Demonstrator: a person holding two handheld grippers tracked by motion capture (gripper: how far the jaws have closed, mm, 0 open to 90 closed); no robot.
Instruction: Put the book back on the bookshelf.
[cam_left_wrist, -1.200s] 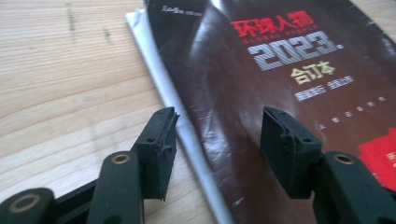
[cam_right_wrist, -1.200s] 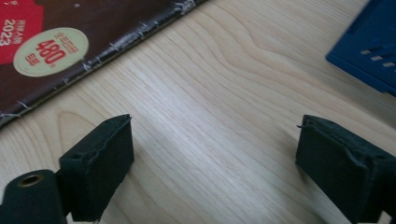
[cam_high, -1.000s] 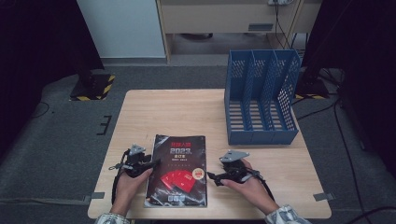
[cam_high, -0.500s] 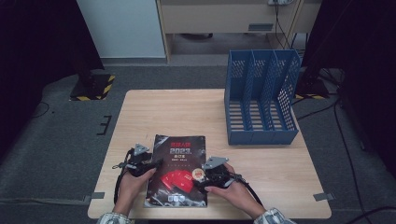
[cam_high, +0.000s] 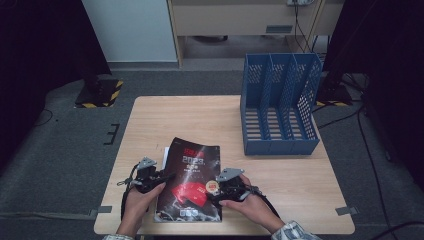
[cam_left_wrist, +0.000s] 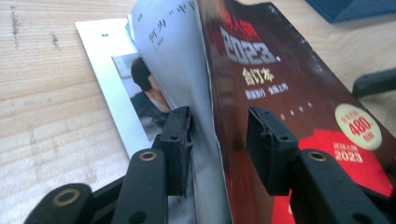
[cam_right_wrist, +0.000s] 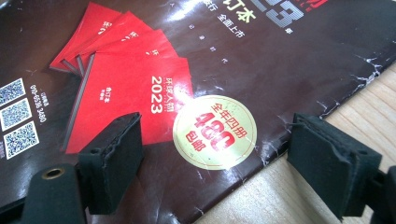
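Mid-pickup of glossy black-and-red softcover book (cam_high: 192, 180) near wooden table's (cam_high: 200, 117) front edge: left gripper (cam_left_wrist: 219, 140) spread astride lifted cover edge, seemingly unclamped, right gripper (cam_right_wrist: 212, 158) spread over opposite edge; next, pinching and lifting.

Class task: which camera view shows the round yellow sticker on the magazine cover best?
The right gripper view: the sticker sits large and sharp between the jaws. The left gripper view shows it smaller near the edge; the high view shows a tiny dot.
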